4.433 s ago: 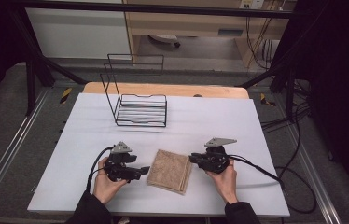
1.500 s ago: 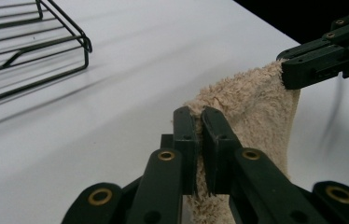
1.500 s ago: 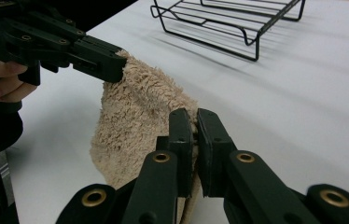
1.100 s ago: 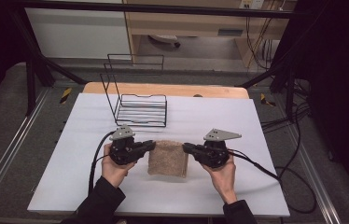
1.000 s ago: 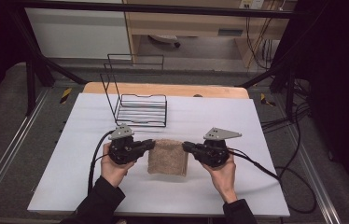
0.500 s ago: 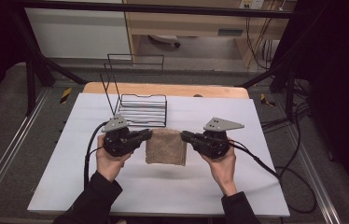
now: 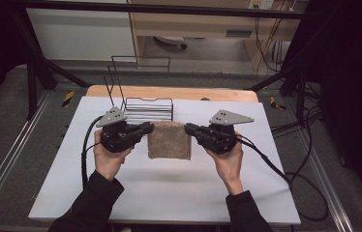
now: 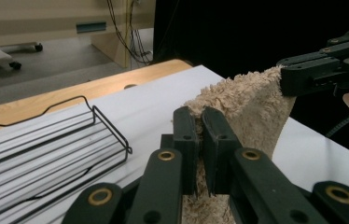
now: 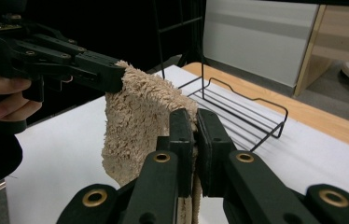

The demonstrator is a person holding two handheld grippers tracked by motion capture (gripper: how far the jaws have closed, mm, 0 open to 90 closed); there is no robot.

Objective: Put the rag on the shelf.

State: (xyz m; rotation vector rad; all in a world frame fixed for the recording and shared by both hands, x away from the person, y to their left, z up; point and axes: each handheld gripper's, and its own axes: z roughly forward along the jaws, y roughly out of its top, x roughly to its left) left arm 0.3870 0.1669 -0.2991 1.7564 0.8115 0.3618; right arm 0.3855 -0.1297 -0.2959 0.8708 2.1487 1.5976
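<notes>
Towel: a tan, fluffy towel (image 7: 169,140) hangs lifted over the middle of the white tabletop (image 7: 169,193), stretched between both tongs by its upper corners.
Left tongs: the left tongs (image 8: 200,128) are clenched on the towel's left top corner.
Right tongs: the right tongs (image 9: 195,128) are clenched on its right top corner.
Wire rack: a black wire rack (image 7: 140,104) stands just behind the towel, near the tabletop's far edge.

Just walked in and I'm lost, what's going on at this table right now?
A person holds a gripper in each hand. The left gripper and right gripper each pinch an upper corner of a beige towel, holding it up so it hangs over the white table. A black wire rack stands just behind it.
</notes>
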